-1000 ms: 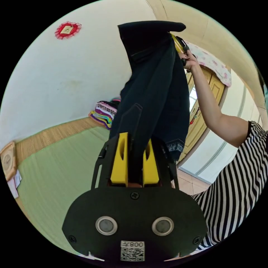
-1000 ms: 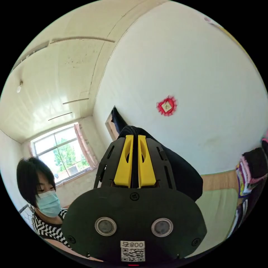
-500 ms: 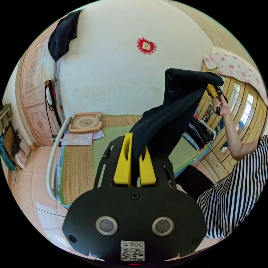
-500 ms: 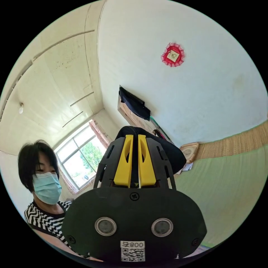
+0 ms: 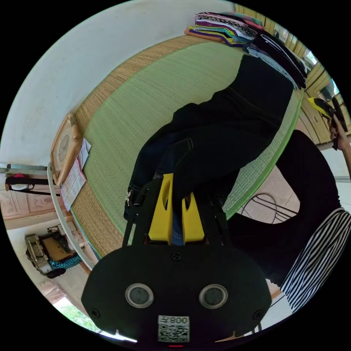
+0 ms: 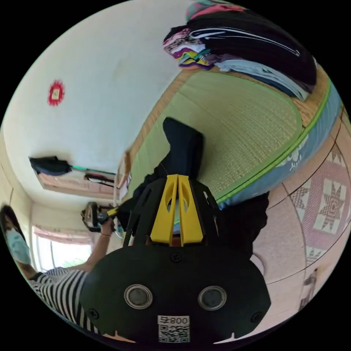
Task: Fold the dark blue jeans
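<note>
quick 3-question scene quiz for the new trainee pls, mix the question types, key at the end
1. True or false: the jeans hang in the air, clear of the green mat.
2. Which gripper is clamped on the jeans? A) left B) right C) both
3. What is piled at the end of the mat, beyond the jeans?

Key
1. False: they lie spread on the mat.
2. A: the left gripper has denim between its jaws.
3. A stack of folded clothes.
</note>
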A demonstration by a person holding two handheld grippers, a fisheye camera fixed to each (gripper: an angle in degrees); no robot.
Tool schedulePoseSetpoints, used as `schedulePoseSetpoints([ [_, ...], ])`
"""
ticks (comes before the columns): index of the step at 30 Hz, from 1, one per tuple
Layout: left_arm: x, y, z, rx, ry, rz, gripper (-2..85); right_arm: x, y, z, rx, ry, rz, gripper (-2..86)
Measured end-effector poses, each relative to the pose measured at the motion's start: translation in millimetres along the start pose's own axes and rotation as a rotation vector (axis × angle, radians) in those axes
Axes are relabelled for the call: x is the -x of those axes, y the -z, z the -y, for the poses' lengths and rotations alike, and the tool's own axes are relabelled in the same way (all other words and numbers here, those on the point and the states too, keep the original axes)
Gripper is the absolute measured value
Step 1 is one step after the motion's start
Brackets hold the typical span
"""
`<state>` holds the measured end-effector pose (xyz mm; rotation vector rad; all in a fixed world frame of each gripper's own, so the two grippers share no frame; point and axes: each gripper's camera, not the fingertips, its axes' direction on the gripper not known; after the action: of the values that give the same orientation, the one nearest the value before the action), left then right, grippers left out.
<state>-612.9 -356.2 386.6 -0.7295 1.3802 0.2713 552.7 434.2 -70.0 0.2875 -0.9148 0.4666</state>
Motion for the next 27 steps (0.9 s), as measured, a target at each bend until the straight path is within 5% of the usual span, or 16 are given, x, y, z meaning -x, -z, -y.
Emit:
schedulePoseSetpoints([
  [12,41.9,-2.4,0.1,-0.012,0.131,-0.162,-0.4,166.6,-214.8,15.5,0.444,0.745,-0.391,11.4],
  [15,50.6,-4.5,4.3,-0.003,0.132,-0.169,-0.5,175.2,-237.7,10.8,0.425,0.782,-0.494,9.8],
  [27,94.0,10.8,4.4,-0.063,0.087,-0.123,-0.6,182.9,-209.0,61.7,0.356,0.604,-0.288,1.4],
])
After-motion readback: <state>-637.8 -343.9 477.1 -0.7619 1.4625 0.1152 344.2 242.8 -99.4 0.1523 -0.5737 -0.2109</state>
